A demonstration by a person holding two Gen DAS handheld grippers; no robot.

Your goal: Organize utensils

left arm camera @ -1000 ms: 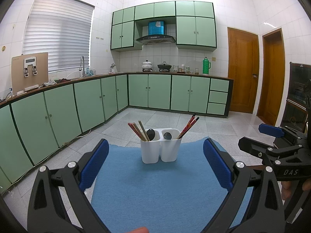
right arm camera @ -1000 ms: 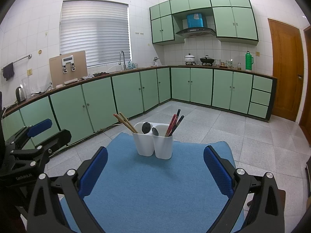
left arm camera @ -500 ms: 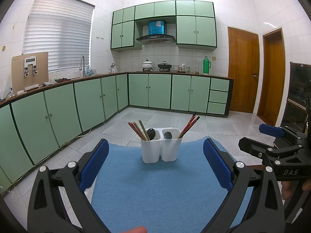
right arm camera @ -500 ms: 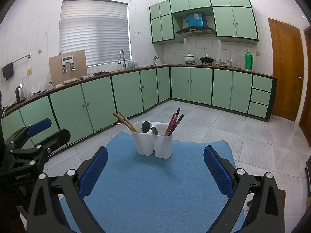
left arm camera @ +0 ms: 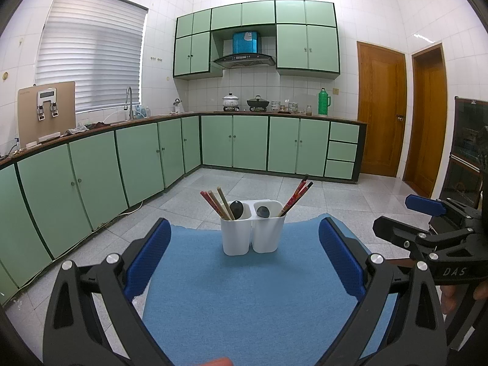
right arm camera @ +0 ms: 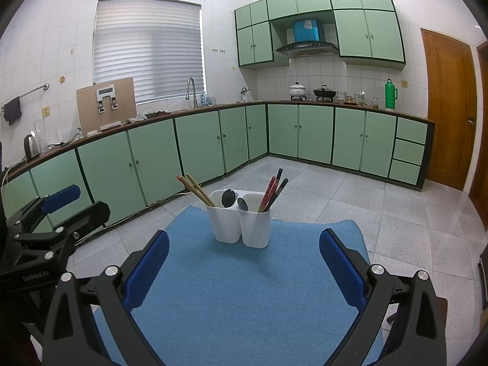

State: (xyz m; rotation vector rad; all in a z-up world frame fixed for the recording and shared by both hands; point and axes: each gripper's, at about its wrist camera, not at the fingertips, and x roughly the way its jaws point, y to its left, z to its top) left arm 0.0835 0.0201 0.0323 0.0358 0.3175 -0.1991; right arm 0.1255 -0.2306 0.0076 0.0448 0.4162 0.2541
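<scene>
Utensils [left arm camera: 225, 206] already upright in the white two-cup holder [left arm camera: 253, 235], at the far end of the blue mat [left arm camera: 244, 299] covering the worktop. Wooden chopsticks [left arm camera: 217, 202] and one dark spoon [left arm camera: 236, 209] in the holder's left cup; red chopsticks [left arm camera: 296, 195] and a second dark spoon [left arm camera: 263, 211] in its right cup. Nothing loose on the mat in front of the holder. Left gripper [left arm camera: 244, 235] in front of the holder and well short of it, blue fingers [left arm camera: 146, 259] spread wide, grasping nothing. Right gripper [right arm camera: 244, 238] likewise back from the holder and slightly to its right, fingers [right arm camera: 341, 268] released and empty. Hardly any change over the last second: holder and contents exactly where they were, both grippers steady apart from a slight drift in the right wrist view. Probably means the sorting is finished, or sits at a pause, with like kept with like in each cup. Still open to judgement: whether the two spoons ought to share one cup.
</scene>
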